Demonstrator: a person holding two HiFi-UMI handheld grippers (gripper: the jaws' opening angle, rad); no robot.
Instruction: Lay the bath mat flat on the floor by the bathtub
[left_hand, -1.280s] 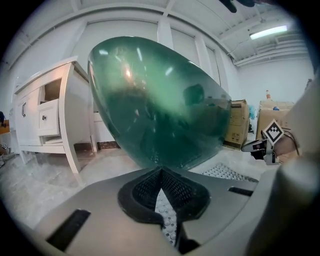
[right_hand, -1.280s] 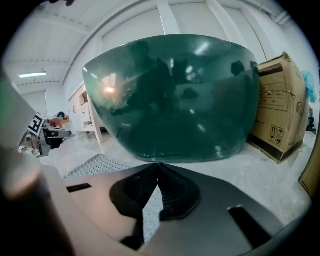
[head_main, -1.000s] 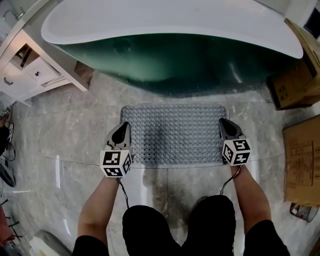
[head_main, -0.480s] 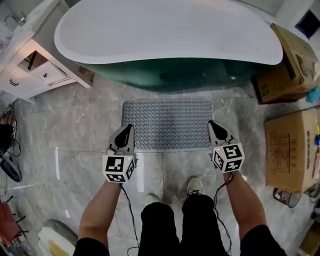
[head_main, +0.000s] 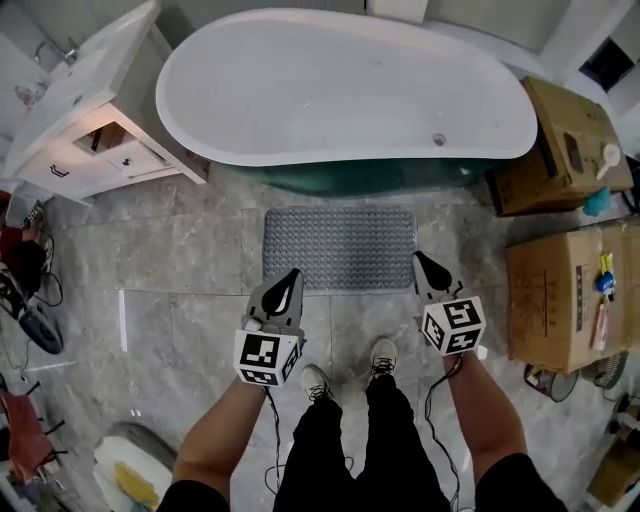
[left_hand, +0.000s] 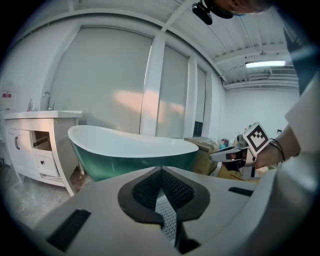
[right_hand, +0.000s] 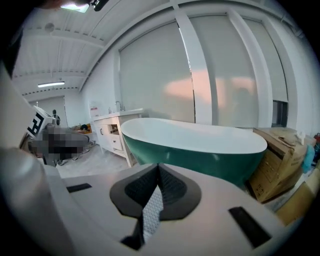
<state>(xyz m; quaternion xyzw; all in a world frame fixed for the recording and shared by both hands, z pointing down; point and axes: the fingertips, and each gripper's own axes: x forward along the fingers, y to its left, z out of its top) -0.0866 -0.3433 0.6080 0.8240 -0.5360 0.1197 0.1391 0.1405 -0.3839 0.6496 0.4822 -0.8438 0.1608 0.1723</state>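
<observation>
The bath mat (head_main: 340, 247) is a grey, rectangular, nubbed-texture piece. It lies spread flat on the marbled floor (head_main: 170, 290), its long edge just beside the white-and-green bathtub (head_main: 345, 90).

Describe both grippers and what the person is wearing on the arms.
The left gripper and right gripper are grey shells tapering to a point, with dark textured pads in the jaws. Each carries a white cube printed with black square markers and trails a thin dark cable. The forearms are bare below short black sleeves.
</observation>
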